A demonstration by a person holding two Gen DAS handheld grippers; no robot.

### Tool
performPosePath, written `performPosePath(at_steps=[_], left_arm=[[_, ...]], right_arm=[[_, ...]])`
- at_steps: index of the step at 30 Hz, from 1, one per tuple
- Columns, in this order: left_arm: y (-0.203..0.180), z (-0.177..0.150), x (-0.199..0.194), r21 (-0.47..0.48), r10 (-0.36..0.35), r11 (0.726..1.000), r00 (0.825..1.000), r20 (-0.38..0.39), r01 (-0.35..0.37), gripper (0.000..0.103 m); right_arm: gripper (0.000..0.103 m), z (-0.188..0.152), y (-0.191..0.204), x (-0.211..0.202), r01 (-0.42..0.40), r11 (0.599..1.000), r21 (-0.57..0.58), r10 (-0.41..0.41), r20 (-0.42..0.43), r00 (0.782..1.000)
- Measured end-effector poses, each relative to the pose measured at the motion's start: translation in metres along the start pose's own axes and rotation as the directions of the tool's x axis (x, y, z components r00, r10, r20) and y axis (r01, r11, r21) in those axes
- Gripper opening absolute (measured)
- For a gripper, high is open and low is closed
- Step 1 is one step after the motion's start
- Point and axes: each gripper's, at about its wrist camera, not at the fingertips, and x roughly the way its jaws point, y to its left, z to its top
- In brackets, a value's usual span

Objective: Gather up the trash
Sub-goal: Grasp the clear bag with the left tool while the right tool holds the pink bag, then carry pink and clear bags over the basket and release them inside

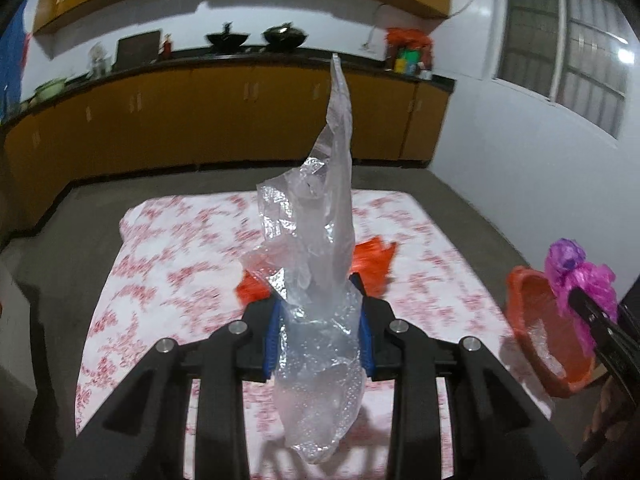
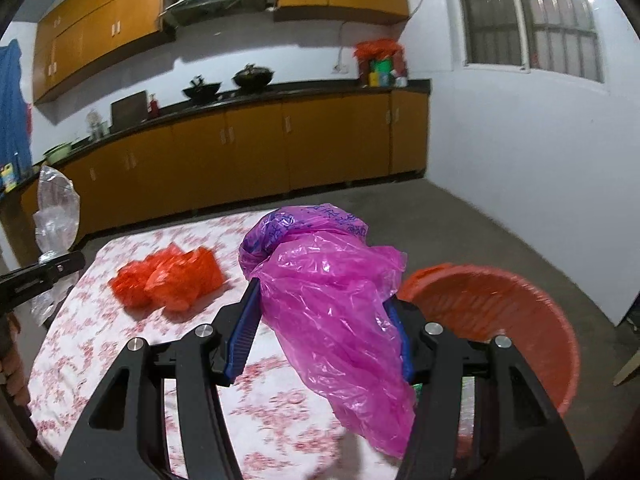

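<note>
the left gripper [image 1: 320, 304] is clamped on a crumpled clear plastic bag [image 1: 324, 248], its blue-padded fingers [image 1: 272, 340] pressed against both sides of the film. the bag stands up in a tall twisted peak above the jaws and hangs down in a loose fold below them, held up over the table covered in a white cloth with a red floral print [image 1: 168, 272].

the right gripper [image 2: 324, 320] is closed on a crinkled magenta plastic bag [image 2: 332, 304], whose top end turns purple with blue print on it. this bag bulges out above the fingers and droops down toward the near edge of the table, held up off the cloth.

on the tablecloth, at the middle and left of the right gripper, lies a bunched orange plastic bag [image 2: 168, 280], apart from both tools. from the left wrist view it shows only in pieces behind the clear bag.

at the right side of the table stands a round orange plastic basin [image 2: 512, 312], just beside the magenta bag; something pale and crinkled lies inside it, too blurred to name.

far behind, yellow-brown kitchen cabinets [image 1: 240, 120] run under a dark counter with 2 black woks [image 1: 256, 36] on it.
</note>
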Motion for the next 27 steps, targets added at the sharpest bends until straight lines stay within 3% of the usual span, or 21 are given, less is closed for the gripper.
performPosePath(at_steps=[13, 27], left_arm=[[-0.085, 0.004, -0.013, 0.108, -0.16, 0.982, 0.987, 0.023, 0.157, 0.031], [-0.187, -0.007, 0.009, 0.191, -0.346, 0.919, 0.938, -0.035, 0.346, 0.031]], right_arm=[[0.057, 0.002, -0.047, -0.028, 0.199, 0.979, 0.052, -0.203, 0.086, 0.975], [0.057, -0.013, -0.105, -0.04, 0.333, 0.93, 0.154, -0.346, 0.065, 0.936]])
